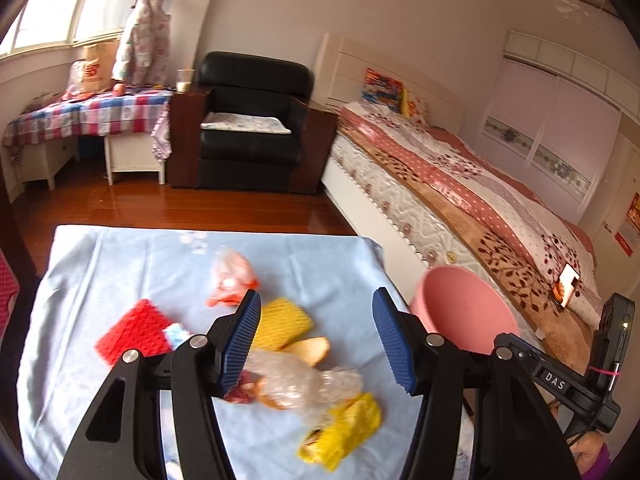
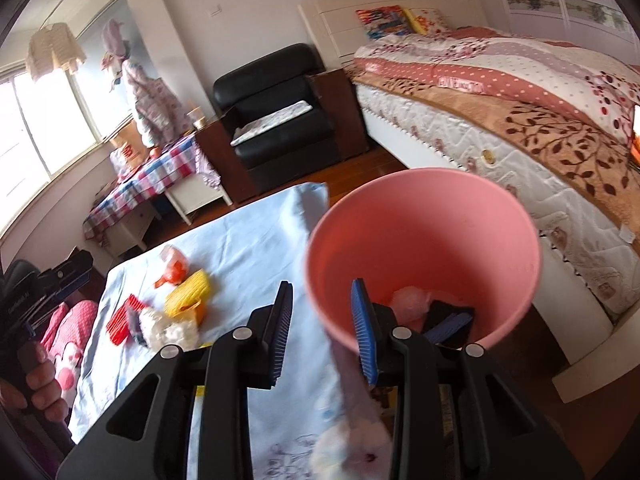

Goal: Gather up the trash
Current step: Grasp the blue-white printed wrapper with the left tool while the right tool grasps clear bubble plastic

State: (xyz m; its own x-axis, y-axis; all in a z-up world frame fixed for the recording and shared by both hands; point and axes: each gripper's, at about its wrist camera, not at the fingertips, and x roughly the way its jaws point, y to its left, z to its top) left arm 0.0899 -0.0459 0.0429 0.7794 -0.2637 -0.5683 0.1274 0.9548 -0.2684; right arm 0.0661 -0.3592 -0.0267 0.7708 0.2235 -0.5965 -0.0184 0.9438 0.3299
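My left tongs [image 1: 316,340] stand wide with nothing between the pads. Left of them on the blue cloth [image 1: 120,260] lies a red mat [image 1: 134,332], with a pink wrapper [image 1: 232,280] ahead. Yellow foam [image 1: 282,322] and a clear bubble bag [image 1: 304,384] lie between and under the fingers, and a yellow packet [image 1: 344,430] sits nearer me. To the right, the black body of the other tool reads "DAS" [image 1: 555,380].

My right tongs [image 2: 322,332] are narrowed on the near wall of the pink bin [image 2: 424,240], one pad inside, one outside. The bin hangs off the cloth's right edge, blocking the floor behind; white and dark scraps [image 2: 424,304] lie at its bottom. Beyond stand the armchair [image 2: 280,120] and, to the right, the bed [image 2: 520,120]. Far left, a hand [image 2: 44,392] grips the other handle.
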